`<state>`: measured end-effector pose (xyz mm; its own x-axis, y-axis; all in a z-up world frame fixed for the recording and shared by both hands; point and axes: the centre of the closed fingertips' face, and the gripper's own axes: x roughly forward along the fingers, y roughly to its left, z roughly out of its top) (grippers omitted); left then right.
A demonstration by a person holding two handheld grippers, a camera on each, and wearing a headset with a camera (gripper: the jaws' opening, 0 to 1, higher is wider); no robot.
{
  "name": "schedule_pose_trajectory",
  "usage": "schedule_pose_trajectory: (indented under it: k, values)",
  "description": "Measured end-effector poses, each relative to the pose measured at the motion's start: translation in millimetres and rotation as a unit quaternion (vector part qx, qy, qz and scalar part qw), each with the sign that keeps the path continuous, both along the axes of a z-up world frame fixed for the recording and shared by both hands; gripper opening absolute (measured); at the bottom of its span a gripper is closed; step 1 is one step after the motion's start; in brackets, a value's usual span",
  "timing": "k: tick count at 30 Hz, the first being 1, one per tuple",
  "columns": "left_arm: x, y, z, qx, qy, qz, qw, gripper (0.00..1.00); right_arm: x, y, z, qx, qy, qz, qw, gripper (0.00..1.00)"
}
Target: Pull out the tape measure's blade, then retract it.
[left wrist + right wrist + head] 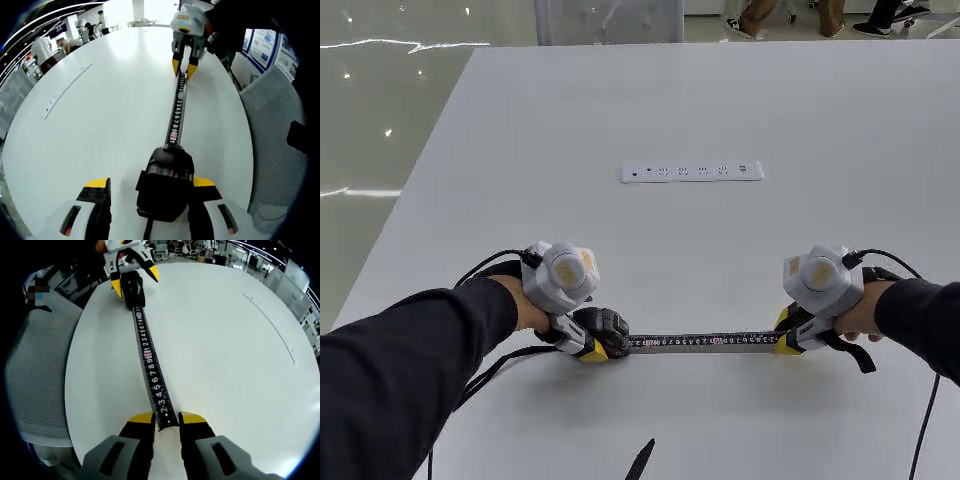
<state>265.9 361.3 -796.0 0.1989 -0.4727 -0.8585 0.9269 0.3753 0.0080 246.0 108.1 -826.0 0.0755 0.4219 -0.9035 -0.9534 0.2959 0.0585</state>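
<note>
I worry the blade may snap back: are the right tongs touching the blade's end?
Touching. The right gripper view shows the end of the blade squeezed between the yellow ends of the right tongs.

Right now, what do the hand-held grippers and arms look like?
The left hand-held gripper and right hand-held gripper both have light grey bodies and dark jaws tipped yellow. Black cables trail from each. Both arms wear black long sleeves.

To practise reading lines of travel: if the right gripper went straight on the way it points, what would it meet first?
Probably the tape measure case, at the far end of the blade, between the jaws of the left gripper.
</note>
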Motion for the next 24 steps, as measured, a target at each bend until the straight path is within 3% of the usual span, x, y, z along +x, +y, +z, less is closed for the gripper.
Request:
schedule_pose_trajectory:
  k: [3, 7, 8, 11, 12, 13, 15, 17, 18, 19, 20, 22, 24]
  values:
    - [-1.0, 2.0, 4.9, -0.033, 0.004, 0.029, 0.9990, 0.64, -0.4, -1.5, 0.3, 0.006, -0.008, -0.011, 0.9999, 0.18]
    - [-2.9, 14.7, 6.3, -0.052, 0.015, 0.080, 0.9953, 0.75, 4.4, -5.6, 4.3, 0.018, -0.027, -0.031, 0.9990, 0.30]
    - [-2.3, 19.7, 6.5, -0.058, 0.015, 0.099, 0.9932, 0.78, 8.8, -8.2, 6.9, 0.020, -0.042, -0.043, 0.9980, 0.33]
    - [1.8, 26.8, 10.6, -0.088, -0.001, 0.138, 0.9864, 0.96, 13.9, -11.7, 14.0, 0.045, -0.059, -0.079, 0.9941, 0.39]
    - [1.4, 30.4, 13.2, -0.104, -0.001, 0.146, 0.9838, 0.98, 13.6, -13.4, 16.6, 0.053, -0.064, -0.092, 0.9923, 0.42]
    - [3.7, 32.3, 15.6, -0.115, -0.012, 0.157, 0.9808, 0.99, 12.3, -14.6, 17.5, 0.057, -0.065, -0.094, 0.9918, 0.45]
    - [4.6, 44.5, 18.6, -0.116, -0.041, 0.166, 0.9785, 1.00, 7.8, -16.5, 20.5, 0.069, -0.068, -0.108, 0.9894, 0.50]
    - [-2.1, 52.1, 18.7, -0.118, -0.039, 0.186, 0.9747, 1.00, 4.4, -18.0, 21.9, 0.078, -0.077, -0.117, 0.9870, 0.54]
    - [-2.9, 58.9, 20.0, -0.122, -0.049, 0.204, 0.9700, 1.00, 1.0, -19.7, 22.6, 0.082, -0.082, -0.126, 0.9853, 0.55]
    - [-2.2, 68.5, 19.7, -0.111, -0.064, 0.218, 0.9675, 1.00, -0.5, -20.3, 23.8, 0.083, -0.092, -0.137, 0.9827, 0.58]
    - [-6.4, 78.6, 20.2, -0.103, -0.068, 0.243, 0.9621, 1.00, -4.5, -21.1, 24.8, 0.089, -0.097, -0.145, 0.9807, 0.61]
    - [-13.9, 84.3, 24.7, -0.138, -0.057, 0.275, 0.9497, 1.00, -13.7, -21.6, 28.4, 0.103, -0.101, -0.157, 0.9769, 0.68]
    - [-18.0, 89.9, 28.7, -0.152, -0.071, 0.279, 0.9457, 1.00, -17.1, -26.1, 31.2, 0.108, -0.113, -0.167, 0.9735, 0.73]
